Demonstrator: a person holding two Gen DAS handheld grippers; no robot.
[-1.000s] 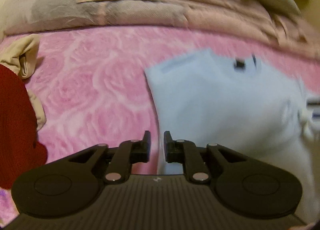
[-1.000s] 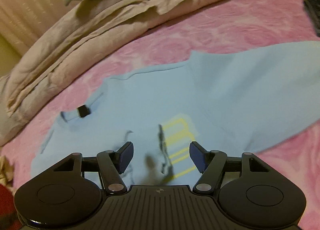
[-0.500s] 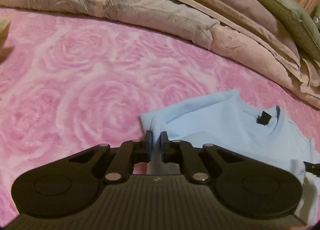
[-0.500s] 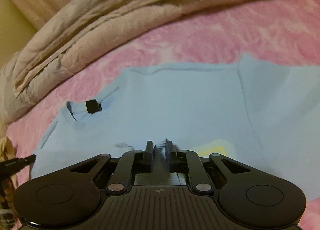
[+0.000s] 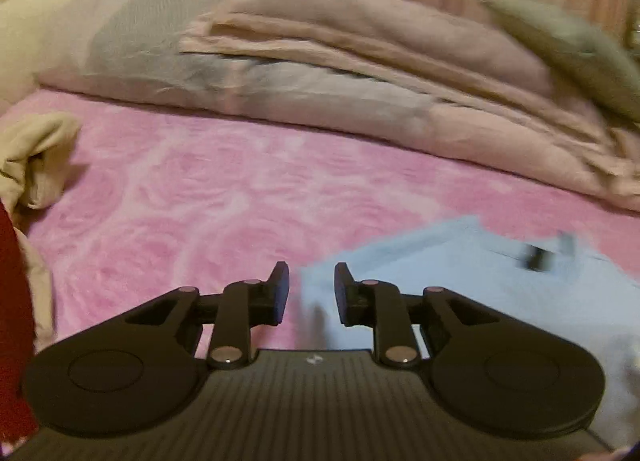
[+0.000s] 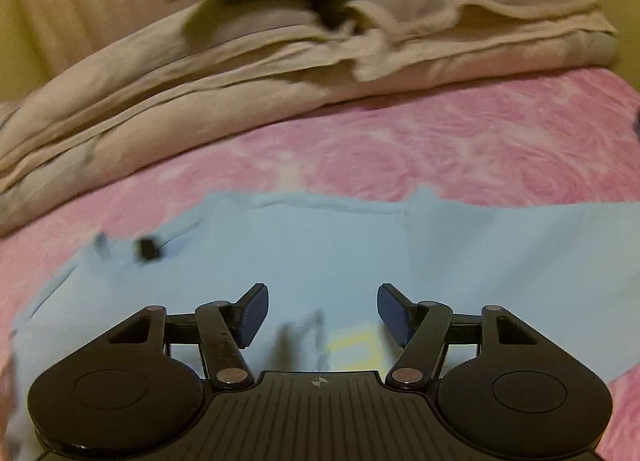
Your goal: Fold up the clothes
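A light blue T-shirt [image 6: 360, 253] lies flat on the pink rose-patterned bedspread [image 6: 480, 141], with a black neck label [image 6: 146, 249] at the left and a yellow print [image 6: 356, 349] near my right gripper. My right gripper [image 6: 320, 313] is open and empty above the shirt's middle. In the left wrist view the shirt [image 5: 480, 285] lies at the lower right. My left gripper [image 5: 311, 293] is open and empty, just above the shirt's left corner. Both views are blurred by motion.
A folded beige and grey quilt [image 5: 320, 73] runs along the back of the bed, with a green pillow [image 5: 568, 49] on it. A beige garment [image 5: 36, 161] and a dark red cloth [image 5: 12, 301] lie at the left.
Both grippers were shut on the shirt half a second ago; both have opened, let go and lifted back. The shirt now lies flat.
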